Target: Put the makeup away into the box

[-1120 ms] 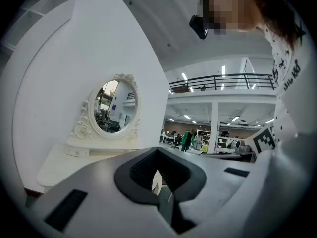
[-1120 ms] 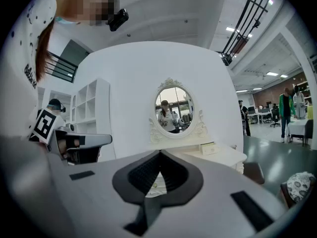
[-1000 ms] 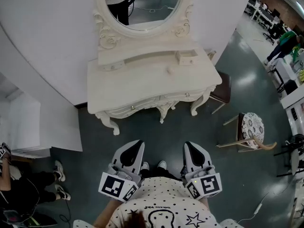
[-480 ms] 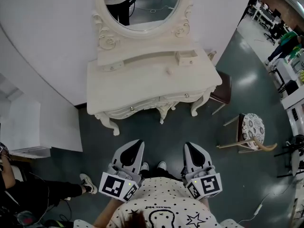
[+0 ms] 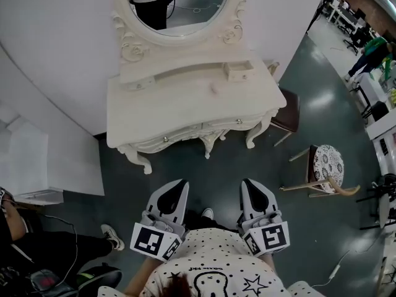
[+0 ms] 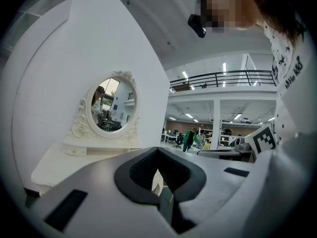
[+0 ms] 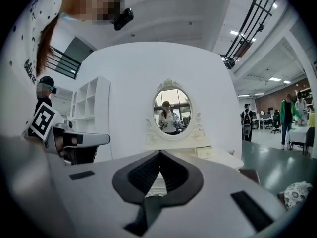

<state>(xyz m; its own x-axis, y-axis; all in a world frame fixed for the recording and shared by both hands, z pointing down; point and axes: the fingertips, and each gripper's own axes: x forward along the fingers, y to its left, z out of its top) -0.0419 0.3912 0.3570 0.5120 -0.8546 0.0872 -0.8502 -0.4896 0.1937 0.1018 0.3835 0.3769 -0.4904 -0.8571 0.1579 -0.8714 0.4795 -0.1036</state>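
A white dressing table (image 5: pixel 185 113) with an oval mirror (image 5: pixel 179 5) stands ahead of me. On its top, near the back right, sits a small white box (image 5: pixel 238 70). A tiny pale item (image 5: pixel 214 88) lies in front of the box. My left gripper (image 5: pixel 180 185) and right gripper (image 5: pixel 249 183) are held side by side over the floor, short of the table and pointing at it. Both are shut and hold nothing. The table and mirror (image 6: pixel 111 105) show beyond the left gripper (image 6: pixel 157 150), and the mirror (image 7: pixel 172 110) beyond the right gripper (image 7: pixel 160 152).
A patterned round stool (image 5: pixel 328 164) and a dark chair (image 5: pixel 289 113) stand right of the table. A white shelf unit (image 5: pixel 43 166) is at the left, with a seated person (image 5: pixel 37 252) and a cable on the floor. More people stand in the hall at far right.
Both grippers have crept a little toward the table, still shut. The table sits slightly further left in the head view. The seated person at left has shifted a leg.
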